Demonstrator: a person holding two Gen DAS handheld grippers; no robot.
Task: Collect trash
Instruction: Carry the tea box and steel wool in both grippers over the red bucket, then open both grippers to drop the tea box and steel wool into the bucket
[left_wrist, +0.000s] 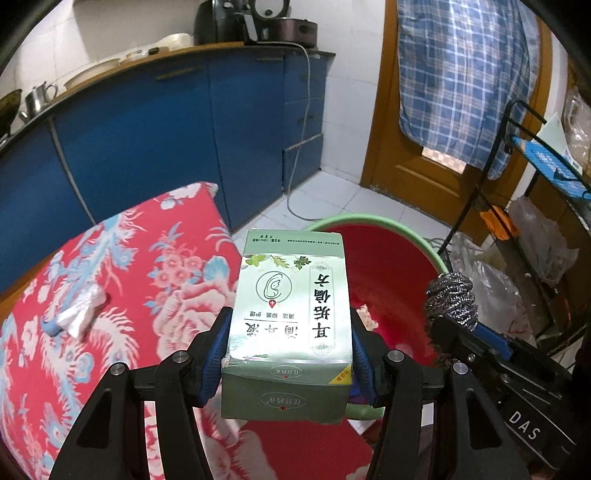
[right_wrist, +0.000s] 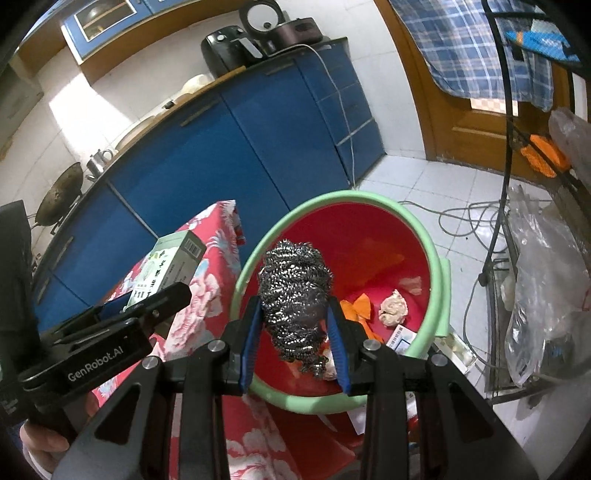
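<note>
Above the red bin our right gripper clamps the steel scourer almost straight over its mouth, while our left gripper, gripping the green box lengthwise, seems just short of the near rim.

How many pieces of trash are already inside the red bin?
4 visible: an orange scrap, a crumpled tissue wad, a small printed box by the near rim, and a pale scrap farther back. The steel wool scourer may hide more.
</note>
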